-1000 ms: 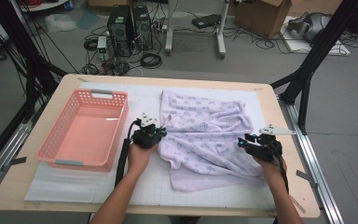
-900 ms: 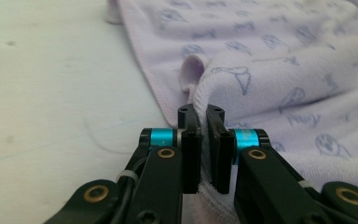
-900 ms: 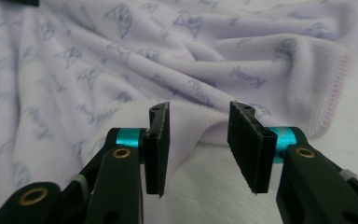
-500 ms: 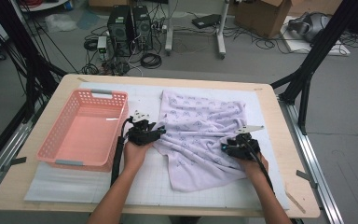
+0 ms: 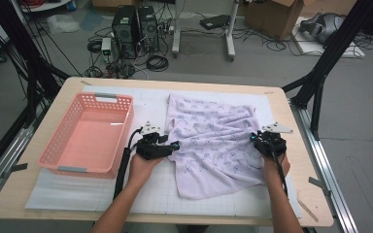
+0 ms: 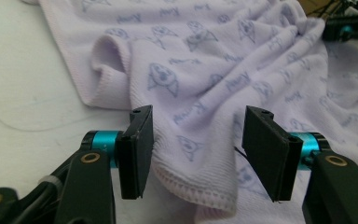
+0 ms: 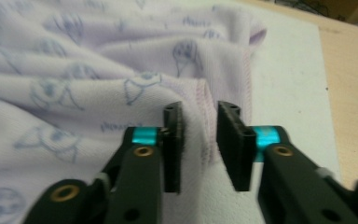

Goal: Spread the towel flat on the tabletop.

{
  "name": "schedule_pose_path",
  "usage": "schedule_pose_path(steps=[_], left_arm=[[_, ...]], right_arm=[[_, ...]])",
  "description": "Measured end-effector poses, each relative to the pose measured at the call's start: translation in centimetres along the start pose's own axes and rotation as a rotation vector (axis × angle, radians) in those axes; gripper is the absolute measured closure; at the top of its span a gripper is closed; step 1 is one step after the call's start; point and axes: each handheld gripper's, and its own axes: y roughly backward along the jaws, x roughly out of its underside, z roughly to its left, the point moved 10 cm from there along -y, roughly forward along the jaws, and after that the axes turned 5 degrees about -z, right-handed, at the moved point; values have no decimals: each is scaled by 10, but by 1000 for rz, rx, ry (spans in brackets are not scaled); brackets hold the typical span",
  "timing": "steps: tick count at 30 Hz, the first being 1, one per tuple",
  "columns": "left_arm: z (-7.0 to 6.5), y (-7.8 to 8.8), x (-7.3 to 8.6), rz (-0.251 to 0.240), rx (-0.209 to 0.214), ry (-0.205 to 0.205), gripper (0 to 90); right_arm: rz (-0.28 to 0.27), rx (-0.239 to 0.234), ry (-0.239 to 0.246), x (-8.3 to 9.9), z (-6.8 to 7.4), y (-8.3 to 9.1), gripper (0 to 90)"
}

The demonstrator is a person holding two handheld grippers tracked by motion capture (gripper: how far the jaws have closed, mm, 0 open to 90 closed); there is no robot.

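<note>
In the left gripper view the left gripper (image 6: 196,149) has flat, matte black jaws standing well apart; they have just been opening, and the stitched hem of the cloth (image 6: 214,79) lies loose between them, the pads not pressing on it. In the right gripper view the right gripper (image 7: 199,144) holds its ridged black jaws narrowly apart; they too have just been opening, with a raised fold of the cloth's seamed edge standing in the gap, and whether the pads press on it I cannot tell.

The cloth is a soft, pale lilac knit with a fine ribbed weave and an overlocked border, printed with small blue-grey animal faces and a short script word too blurred to read. It lies rumpled on the white gridded mat (image 5: 141,189), right of the table's middle.

In the high view the left gripper (image 5: 174,145) is at the cloth's 9 o'clock edge and the right gripper (image 5: 258,140) at its 3 o'clock edge. A salmon-pink plastic basket (image 5: 58,150) with slotted walls sits well off at the cloth's 9 o'clock, on the light wooden table (image 5: 315,194).
</note>
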Motion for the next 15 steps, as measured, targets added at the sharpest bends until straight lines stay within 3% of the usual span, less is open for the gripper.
schedule_pose_path(steps=[4, 5, 6, 8, 11, 15], left_arm=[[-6, -9, 14, 60, -2, -25, 412], [-7, -10, 15, 73, -14, -49, 435], [-7, -11, 15, 77, -27, -65, 511], [-4, -11, 15, 83, -71, -96, 773], [11, -11, 7, 54, -142, -77, 810], [40, -5, -6, -9, -232, -34, 811]], right_arm=[[-41, -94, -65, -7, 6, 19, 566], [-42, -120, -70, -6, 8, 24, 551], [-39, -131, -66, -5, 9, 28, 551], [-35, -157, -50, -2, 11, 36, 541], [-12, -175, -39, 7, 12, 42, 529], [66, -222, -47, 23, 18, 36, 488]])
